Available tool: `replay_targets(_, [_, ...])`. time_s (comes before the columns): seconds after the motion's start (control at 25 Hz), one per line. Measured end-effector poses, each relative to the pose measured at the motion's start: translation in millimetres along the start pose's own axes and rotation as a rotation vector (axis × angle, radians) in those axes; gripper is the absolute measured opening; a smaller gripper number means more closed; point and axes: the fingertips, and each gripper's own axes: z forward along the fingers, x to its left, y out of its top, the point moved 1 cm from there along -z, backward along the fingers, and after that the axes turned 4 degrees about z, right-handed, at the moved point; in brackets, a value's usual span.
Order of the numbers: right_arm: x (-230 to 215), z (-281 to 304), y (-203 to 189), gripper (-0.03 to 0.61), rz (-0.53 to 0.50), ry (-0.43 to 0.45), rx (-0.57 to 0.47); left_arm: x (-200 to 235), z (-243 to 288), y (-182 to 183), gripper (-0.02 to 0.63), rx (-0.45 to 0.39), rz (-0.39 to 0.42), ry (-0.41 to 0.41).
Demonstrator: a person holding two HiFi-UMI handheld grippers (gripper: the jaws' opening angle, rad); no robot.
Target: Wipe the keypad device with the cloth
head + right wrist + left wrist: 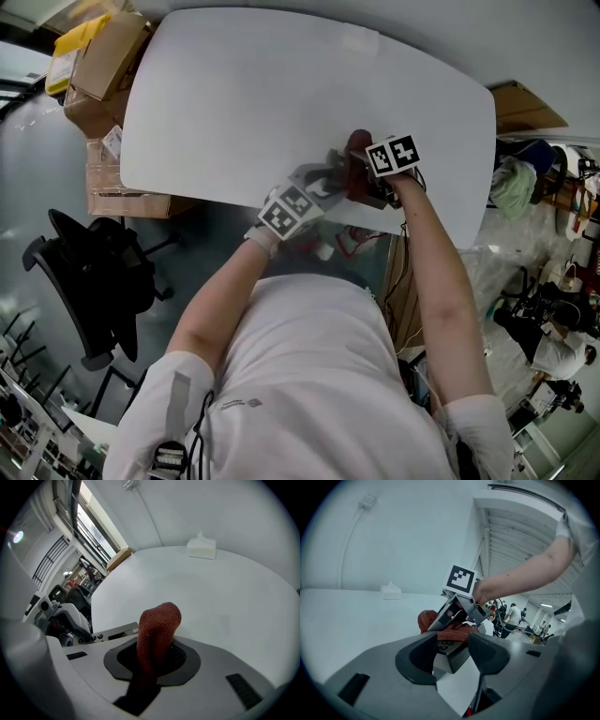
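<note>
The small grey keypad device (449, 649) is clamped between the jaws of my left gripper (453, 651), which is shut on it just above the white table (281, 94). My right gripper (157, 657) is shut on a red woven cloth (158, 625), which stands up out of its jaws. In the left gripper view the cloth (457, 631) lies on the device's top face, with the right gripper (459, 609) directly behind it. In the head view both grippers meet at the table's near edge: left gripper (298, 204), right gripper (380, 173), cloth (357, 143).
A white tissue box (201, 548) sits far across the table. Cardboard boxes (103, 66) are stacked off the table's left side and a black office chair (94, 272) stands on the floor there. People and desks (511, 616) fill the room beyond.
</note>
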Motion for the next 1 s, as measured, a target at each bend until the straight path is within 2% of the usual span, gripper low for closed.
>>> replay_targets(0.48, [-15.4,-34.4,-32.3,0.077,0.054,-0.019,-0.064,-0.6,3.3,-2.7,0.209,-0.002,-0.026,-0.019])
replay_targets(0.8, [15.8,-63.4,-49.4,0.077,0.018,0.036,-0.071,1.5,1.5,-3.0,0.21,-0.009,-0.018,-0.011])
replay_targets(1.0, [32.9,-72.9,-58.2,0.077,0.025,0.045,-0.137,2.7,0.9,-5.0,0.21,-0.002,-0.022,-0.01])
